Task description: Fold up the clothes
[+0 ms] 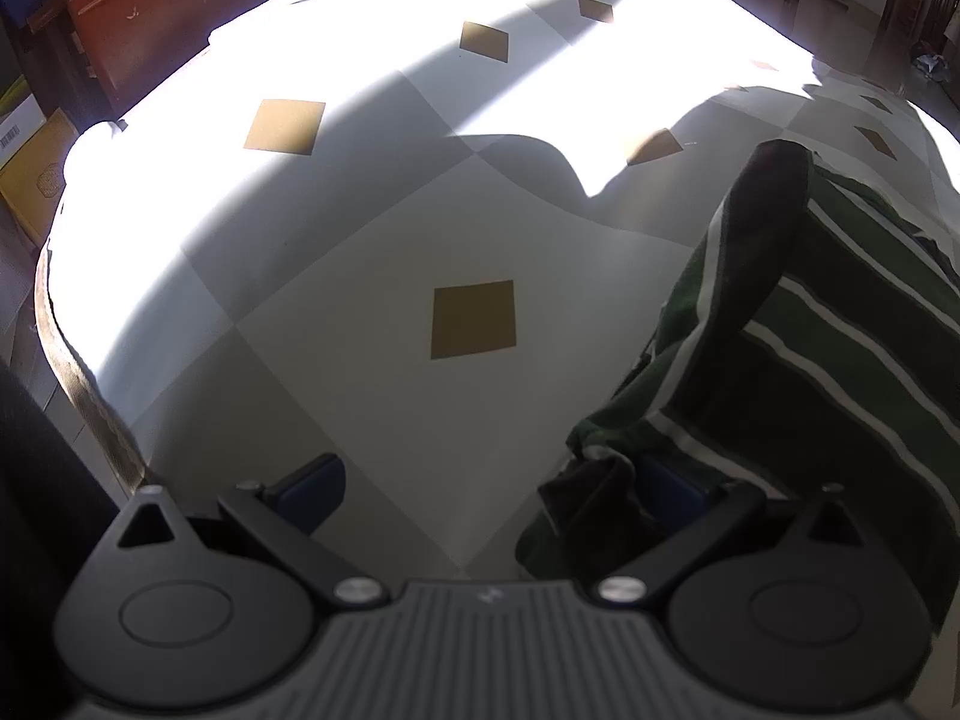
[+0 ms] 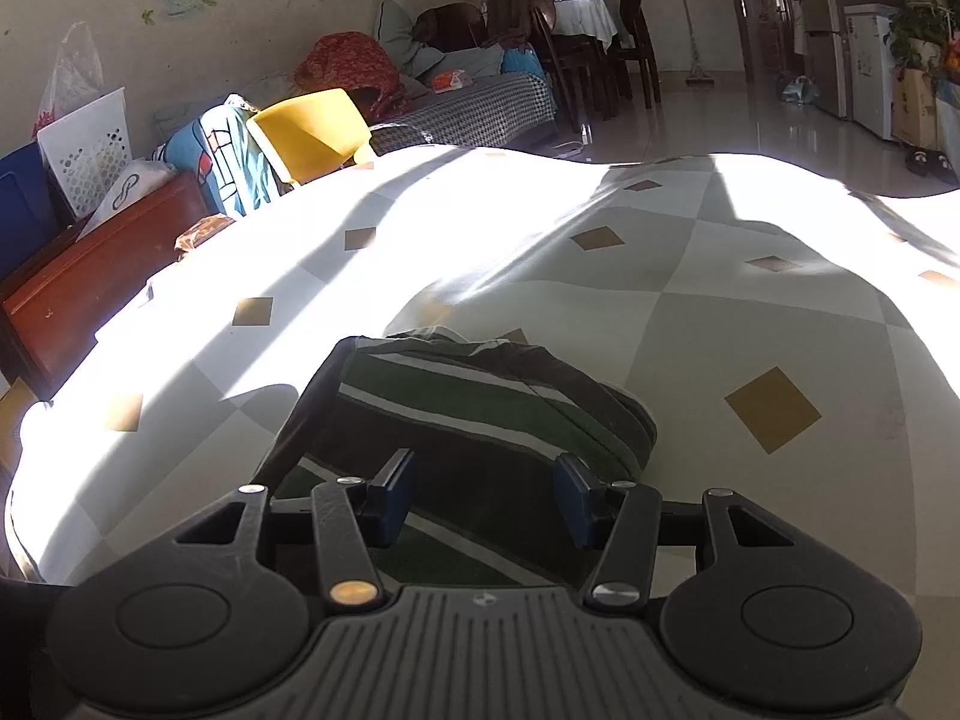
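a lived-in room with a glossy tiled floor [image 2: 708, 114], sunlight cutting hard bands across a table covered in a pale checked cloth [image 2: 750, 324] with small tan diamonds. behind the table's far edge a red-brown wooden chest [image 2: 90, 282] stands against the wall, with a white perforated basket [image 2: 90, 150] and a blue bin [image 2: 21, 204] beside it; what either of them holds cannot be made out. a yellow tub [image 2: 312, 126] is tipped on its side by a bundle of blue patterned fabric [image 2: 222, 156], and its visible inside looks bare. further back, a checked sofa [image 2: 480, 102] carries a heap of cushions and cloth, and dark dining chairs [image 2: 636, 36] stand around a white-covered table.

the striped garment [image 2: 480, 402], dark green and black with thin white lines, lies bunched on the cloth just ahead of the right gripper [image 2: 483, 504]. its jaws stand about half apart over the garment, with the fabric showing between the blue pads [image 2: 396, 504]; neither pad visibly pinches it.

in the left wrist view the same garment [image 1: 828, 324] fills the right side of the table. the left gripper [image 1: 492, 486] is spread wide, its left pad [image 1: 312, 486] over bare cloth, its right pad [image 1: 666, 480] at the garment's rumpled edge with fabric lapping against it, nothing clamped.
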